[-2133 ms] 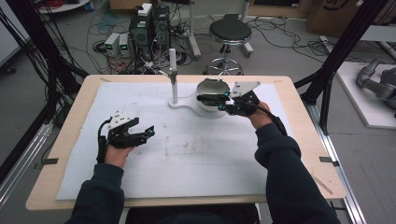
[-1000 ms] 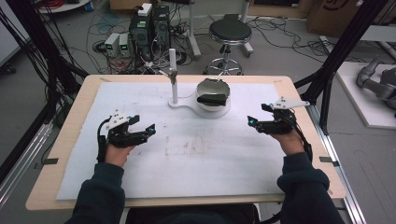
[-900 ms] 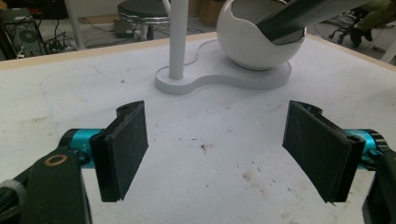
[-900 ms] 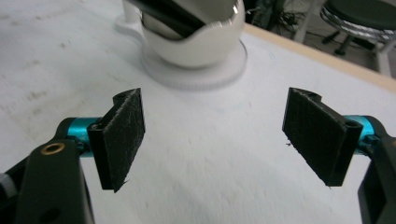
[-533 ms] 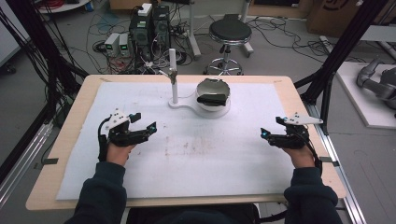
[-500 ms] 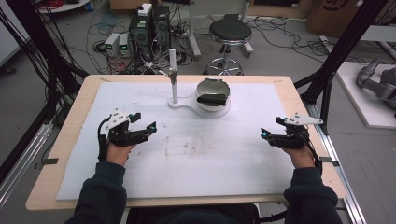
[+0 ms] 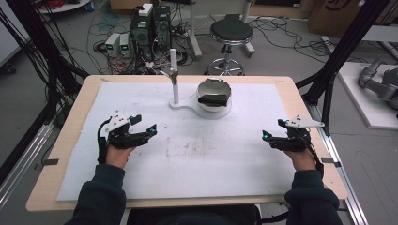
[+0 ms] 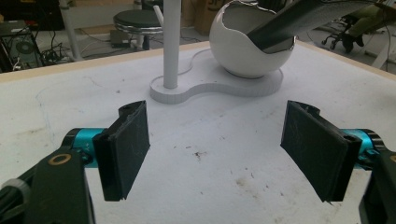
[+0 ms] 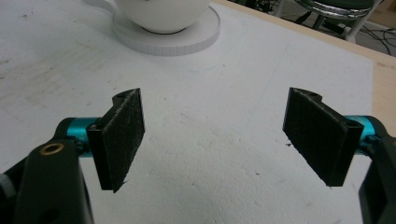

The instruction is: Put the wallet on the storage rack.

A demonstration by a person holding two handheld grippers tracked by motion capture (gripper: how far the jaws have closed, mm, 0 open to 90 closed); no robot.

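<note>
The left gripper [image 7: 145,129] is rested on the white-covered counter [image 7: 225,173] with its fingers [image 8: 123,149] released; they have just been closing a little, with nothing between them. The right gripper [image 7: 266,137] is likewise released and holds nothing. The white bowl [image 7: 214,96], with a dark object [image 7: 213,99] lying in it, sits on its stand [image 7: 187,104] well ahead of both pairs of fingers, between them.

Both forearms reach in from the near edge, well apart. The left gripper [image 7: 143,129] sits low on its side, its fingers [image 8: 123,149] spread with nothing between them, having just closed slightly. The right gripper [image 7: 270,136] points inward, fingers [image 9: 119,137] wide apart and empty.
</note>
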